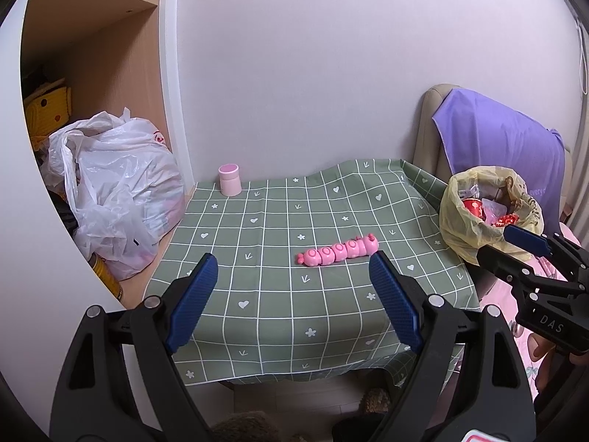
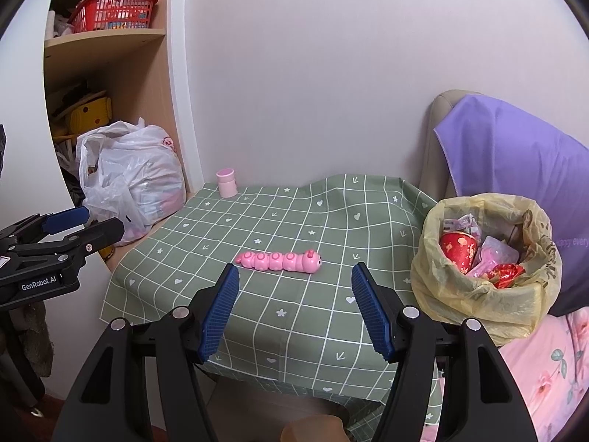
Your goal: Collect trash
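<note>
A yellow trash bag (image 2: pixel 486 294) stands open at the table's right edge, holding red cups and pink wrappers; it also shows in the left wrist view (image 1: pixel 475 221). A pink caterpillar toy (image 1: pixel 338 252) (image 2: pixel 279 260) lies mid-table on the green checked cloth (image 1: pixel 276 294) (image 2: pixel 294 221). A small pink cup (image 1: pixel 230 179) (image 2: pixel 226 183) stands at the back left corner. My left gripper (image 1: pixel 291 294) is open and empty over the table's front. My right gripper (image 2: pixel 294 302) is open and empty, just in front of the toy; it shows beside the bag in the left view (image 1: pixel 515 246).
A full white plastic bag (image 1: pixel 121 199) (image 2: pixel 136 188) sits on a low shelf left of the table. A red basket (image 2: pixel 114 13) is on a higher shelf. A chair with a purple cover (image 2: pixel 515 147) stands behind the trash bag. Pink bedding (image 2: pixel 545 368) lies at right.
</note>
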